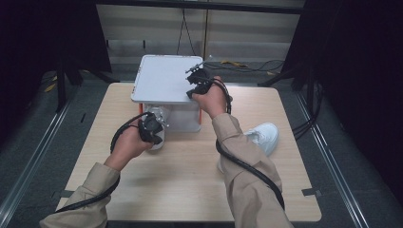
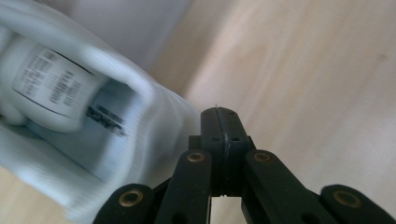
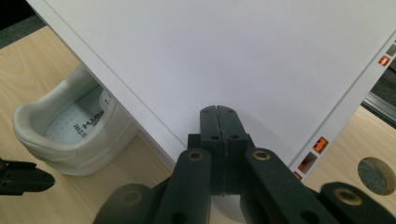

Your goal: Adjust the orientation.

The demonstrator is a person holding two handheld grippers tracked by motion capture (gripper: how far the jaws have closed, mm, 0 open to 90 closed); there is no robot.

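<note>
Resting on the pale wooden tabletop [image 1: 190, 175], a white shoebox [image 1: 164, 78] sits at the far side with its lid tilted; the right tool [image 1: 196, 80] hovers over that lid, jaws clenched on nothing; the left tool [image 1: 151, 129], jaws also pressed together and empty, sits just beside a white sneaker [image 1: 159, 124] (label visible inside) in front of the box; a second sneaker [image 1: 262, 137] lies near the right sleeve.
</note>
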